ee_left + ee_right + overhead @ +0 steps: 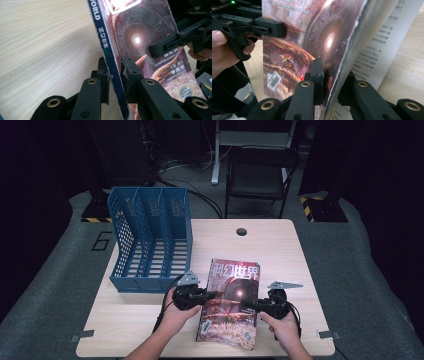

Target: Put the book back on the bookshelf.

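- The magazine (pixel 231 302) lies near the table's (pixel 280 250) front edge, between both hands; its long axis runs away from the person, title end farthest, tilted slightly clockwise.
- Left gripper (pixel 115 75) pinches the blue spine edge; jaws narrow, one each side.
- Right gripper (pixel 334 82) straddles the page edge; jaws narrow, the cover lifted off the pages there.
- The blue file rack (pixel 150 237) stands at the left rear, apart.
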`<action>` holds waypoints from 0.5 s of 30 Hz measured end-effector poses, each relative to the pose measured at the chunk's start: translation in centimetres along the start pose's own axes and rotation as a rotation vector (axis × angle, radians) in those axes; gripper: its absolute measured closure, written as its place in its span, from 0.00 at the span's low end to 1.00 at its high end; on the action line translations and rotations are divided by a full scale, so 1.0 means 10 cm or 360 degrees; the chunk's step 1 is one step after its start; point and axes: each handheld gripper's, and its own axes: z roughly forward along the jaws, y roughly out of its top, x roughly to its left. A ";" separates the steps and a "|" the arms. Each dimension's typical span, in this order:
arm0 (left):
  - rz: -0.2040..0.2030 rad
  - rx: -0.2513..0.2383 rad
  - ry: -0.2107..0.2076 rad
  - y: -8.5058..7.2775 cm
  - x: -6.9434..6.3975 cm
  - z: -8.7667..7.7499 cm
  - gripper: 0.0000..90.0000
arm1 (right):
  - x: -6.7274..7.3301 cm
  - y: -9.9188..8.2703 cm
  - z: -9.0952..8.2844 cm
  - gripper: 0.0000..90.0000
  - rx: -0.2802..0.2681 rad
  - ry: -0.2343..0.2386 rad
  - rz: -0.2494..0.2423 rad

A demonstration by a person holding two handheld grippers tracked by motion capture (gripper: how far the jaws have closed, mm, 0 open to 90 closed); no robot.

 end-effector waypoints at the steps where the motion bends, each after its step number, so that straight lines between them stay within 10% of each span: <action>1: 0.0011 -0.0001 0.0003 0.01 0.00 -0.01 0.88 | -0.01 0.00 0.00 0.86 0.0014 0.0010 0.0003; 15: 0.0058 -0.0042 0.0006 0.07 -0.02 -0.08 0.92 | 0.02 0.02 0.03 0.84 0.0070 0.0033 0.0013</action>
